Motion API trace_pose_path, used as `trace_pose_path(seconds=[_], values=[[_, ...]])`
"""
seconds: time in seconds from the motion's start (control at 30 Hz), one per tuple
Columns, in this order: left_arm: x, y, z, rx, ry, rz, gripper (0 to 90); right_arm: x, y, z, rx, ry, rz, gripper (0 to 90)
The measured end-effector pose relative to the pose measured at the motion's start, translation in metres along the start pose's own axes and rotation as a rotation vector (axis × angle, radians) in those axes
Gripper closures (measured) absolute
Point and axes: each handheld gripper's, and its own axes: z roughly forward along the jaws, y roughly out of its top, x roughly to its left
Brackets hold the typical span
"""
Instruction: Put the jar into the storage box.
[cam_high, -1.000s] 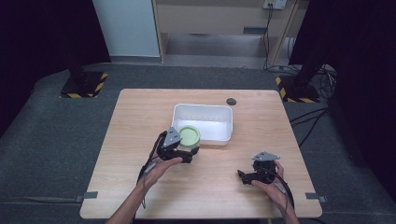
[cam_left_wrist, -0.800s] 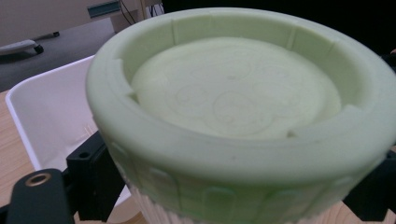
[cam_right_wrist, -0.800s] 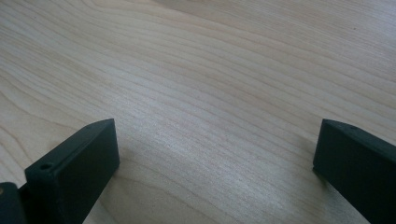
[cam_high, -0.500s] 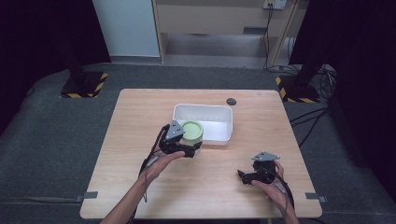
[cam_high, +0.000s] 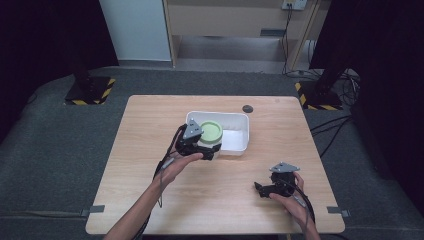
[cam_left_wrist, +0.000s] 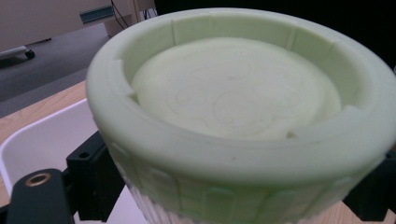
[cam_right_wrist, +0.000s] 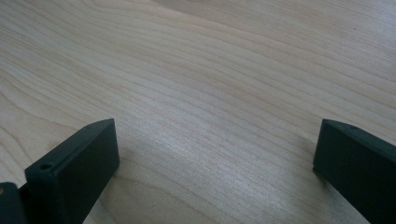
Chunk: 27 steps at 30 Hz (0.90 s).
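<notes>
A pale green round lid-like cup (cam_high: 211, 133) is held over the left part of a white rectangular tub (cam_high: 240, 120) in the high view. My left gripper (cam_high: 207, 147) is shut on it, with its black jaws on either side of the ribbed wall. In the left gripper view the green cup (cam_left_wrist: 233, 121) looms very close, its rim notched, and the tub's white wall (cam_left_wrist: 28, 140) lies below it. My right gripper (cam_high: 260, 189) rests low on the table at the front right. Its jaws stand wide apart over bare wood (cam_right_wrist: 210, 107), holding nothing.
A small dark round object (cam_high: 247, 108) lies on the wooden table (cam_high: 150, 125) behind the tub's right end. Black stands with yellow-striped bases (cam_high: 87, 90) sit on the grey floor at both back corners. A cabinet (cam_high: 235, 20) stands beyond.
My left gripper has carried the green cup forward and slightly right, from beside the tub's front-left corner to above the tub. The right gripper has stayed put.
</notes>
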Motion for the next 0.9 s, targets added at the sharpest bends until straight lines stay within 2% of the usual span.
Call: trace_pose_path(seconds=[0.4,0.9], values=[[0.010,0.013,0.015,-0.009,0.020,-0.010,10.2,0.000,0.000,0.000,0.000,0.000,0.001,0.2],[0.026,0.016,0.041,-0.019,0.063,-0.038,10.2,0.000,0.000,0.000,0.000,0.000,0.000,0.2]])
